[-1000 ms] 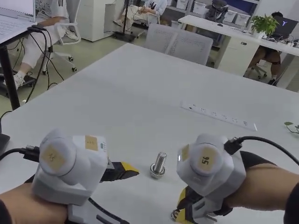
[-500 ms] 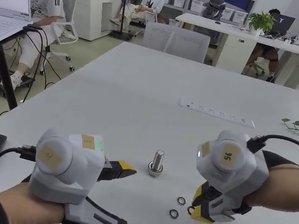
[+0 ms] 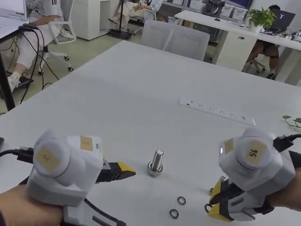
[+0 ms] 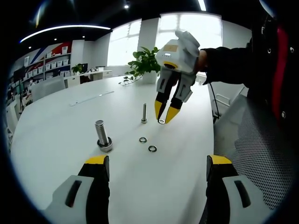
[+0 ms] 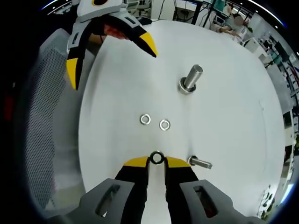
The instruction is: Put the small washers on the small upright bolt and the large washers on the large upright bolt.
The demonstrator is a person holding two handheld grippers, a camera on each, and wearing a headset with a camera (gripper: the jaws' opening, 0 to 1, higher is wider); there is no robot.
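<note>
A washer (image 5: 156, 157) is pinched by its rim in the right gripper (image 5: 156, 162), just beside the small bolt (image 5: 200, 163) and well right of the large bolt (image 5: 191, 78). The left gripper (image 4: 157, 161) is held wide open and empty, left of the large bolt. Two loose washers (image 5: 145, 119) are seen near that bolt. With so slight a grip the washer could be twisted out if lowered off-centre — or the thin small bolt could be knocked over.

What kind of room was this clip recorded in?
Probably an open-plan office: a large white table with a power strip on it, a mesh office chair behind it, and a further desk with a potted plant.
</note>
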